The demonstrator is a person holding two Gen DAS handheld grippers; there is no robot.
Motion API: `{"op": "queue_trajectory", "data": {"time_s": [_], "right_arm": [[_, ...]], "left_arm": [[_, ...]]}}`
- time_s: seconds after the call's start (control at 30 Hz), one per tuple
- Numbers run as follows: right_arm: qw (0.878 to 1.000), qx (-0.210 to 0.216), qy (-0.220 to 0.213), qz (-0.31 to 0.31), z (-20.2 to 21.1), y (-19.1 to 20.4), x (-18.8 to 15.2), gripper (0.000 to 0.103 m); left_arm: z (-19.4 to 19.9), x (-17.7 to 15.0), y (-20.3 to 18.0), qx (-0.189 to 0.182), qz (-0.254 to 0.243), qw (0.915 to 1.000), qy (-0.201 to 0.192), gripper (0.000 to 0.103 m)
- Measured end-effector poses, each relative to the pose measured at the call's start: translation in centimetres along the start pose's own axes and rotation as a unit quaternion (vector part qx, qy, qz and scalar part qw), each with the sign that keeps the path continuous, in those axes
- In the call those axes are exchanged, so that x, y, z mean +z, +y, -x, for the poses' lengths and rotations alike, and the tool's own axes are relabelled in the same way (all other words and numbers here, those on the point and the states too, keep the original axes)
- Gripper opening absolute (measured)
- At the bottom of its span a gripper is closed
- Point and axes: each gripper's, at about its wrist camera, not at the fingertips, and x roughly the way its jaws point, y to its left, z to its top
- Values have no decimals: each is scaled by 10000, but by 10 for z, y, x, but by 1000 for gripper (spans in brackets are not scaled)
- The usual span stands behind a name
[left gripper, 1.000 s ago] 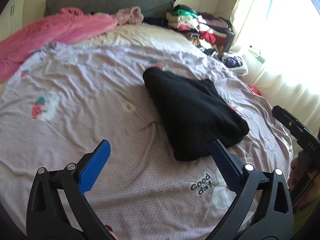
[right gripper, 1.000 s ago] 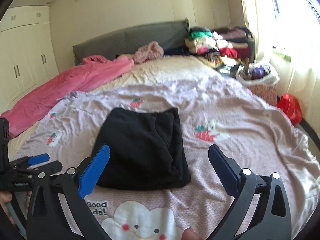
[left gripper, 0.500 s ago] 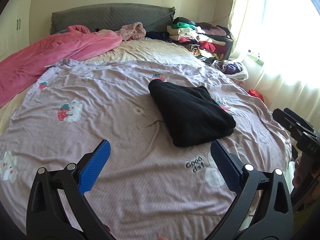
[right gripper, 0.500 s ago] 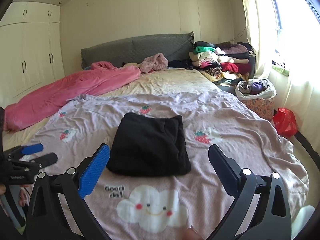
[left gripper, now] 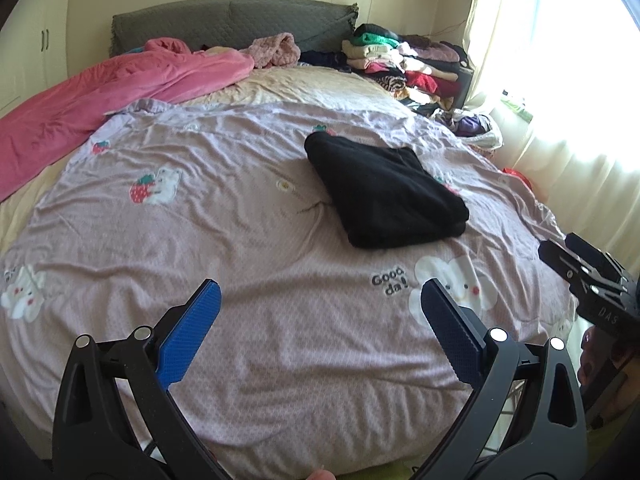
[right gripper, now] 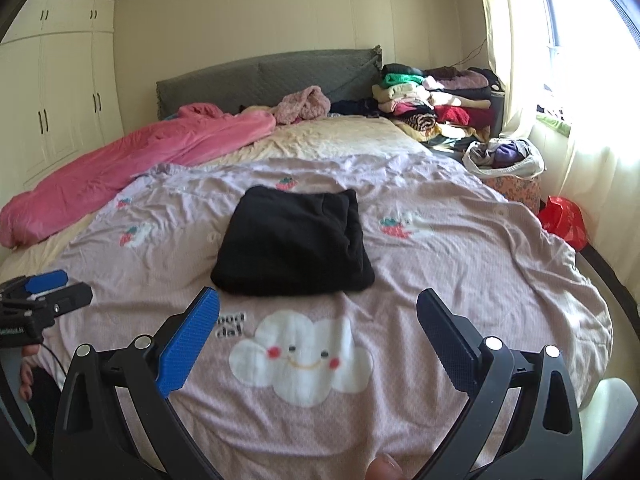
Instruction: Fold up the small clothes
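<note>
Two grippers, left gripper [left gripper: 320,316] and right gripper [right gripper: 318,316], jaws wide apart, holding nothing. Black garment [right gripper: 294,244] lies folded mid-bed on lilac bedspread [right gripper: 460,264], well ahead of both.

The bed [right gripper: 460,360] is covered by a lilac sheet [left gripper: 240,240] printed with clouds and strawberries. A folded black garment [right gripper: 292,240] is laid at its middle. A pink blanket [right gripper: 140,168] is heaped along the far left side.
</note>
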Motion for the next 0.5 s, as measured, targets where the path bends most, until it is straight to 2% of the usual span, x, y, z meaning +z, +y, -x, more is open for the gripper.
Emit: {"op": "queue_trajectory", "data": {"time_s": [0.17, 0.5], "right_arm": [[9995, -185, 154, 210, -7, 8, -20, 98], [9994, -65, 287, 155, -14, 12, -26, 99]], "left_arm": [[-5, -10, -1, 42, -15, 9999, 112, 94], [-11, -16, 2, 246, 13, 9994, 252, 94]]}}
